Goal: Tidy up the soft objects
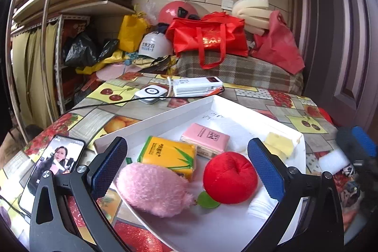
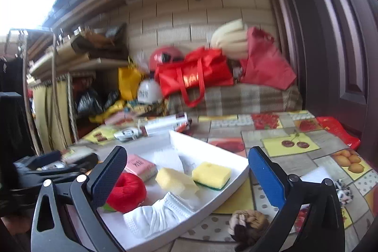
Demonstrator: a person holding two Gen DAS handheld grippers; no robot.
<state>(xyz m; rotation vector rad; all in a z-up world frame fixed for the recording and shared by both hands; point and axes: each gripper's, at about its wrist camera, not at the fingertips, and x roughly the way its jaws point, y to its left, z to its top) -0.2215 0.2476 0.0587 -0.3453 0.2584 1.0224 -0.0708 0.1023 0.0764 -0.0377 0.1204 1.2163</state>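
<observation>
Your jaws stand wide on both grippers, right gripper (image 2: 186,171) and left gripper (image 1: 186,164), and neither holds anything. The shallow white tray (image 2: 236,177) on the fruit-patterned desk (image 2: 290,145) already carries the red plush apple (image 1: 230,177), fluffy pink pouch (image 1: 151,190), yellow sponge (image 2: 211,173) and folded white face mask (image 2: 156,216). Near right of the tray, on the desk, lies a brown furry scrunchie (image 2: 250,226), judged next. It should be light and squashy; pinch across its bunched middle, since a shallow bite may slip off.
</observation>
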